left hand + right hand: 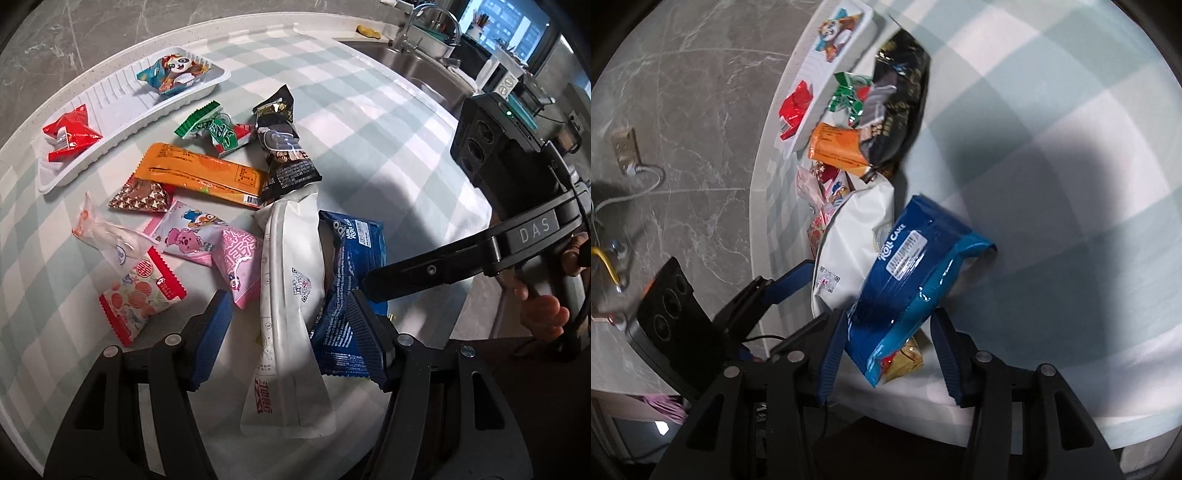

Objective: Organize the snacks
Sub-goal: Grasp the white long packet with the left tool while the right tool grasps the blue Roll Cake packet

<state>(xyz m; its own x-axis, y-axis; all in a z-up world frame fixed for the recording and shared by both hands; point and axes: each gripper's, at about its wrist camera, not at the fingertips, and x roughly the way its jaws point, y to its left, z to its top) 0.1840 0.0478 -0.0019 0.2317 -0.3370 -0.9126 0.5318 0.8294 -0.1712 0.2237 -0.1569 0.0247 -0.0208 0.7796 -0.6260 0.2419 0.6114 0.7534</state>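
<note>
Several snack packets lie in a heap on a checked tablecloth. A white tray at the far left holds a panda packet and a red packet. My left gripper is open, its fingers either side of a long white pouch. A blue roll cake packet lies right of the pouch. My right gripper is open around the near end of that blue packet, fingers apart from it. The white pouch lies to its left.
An orange packet, black packet, green packet, pink packets and a red-edged packet crowd the cloth. A steel sink sits far right. The right gripper's body shows in the left wrist view.
</note>
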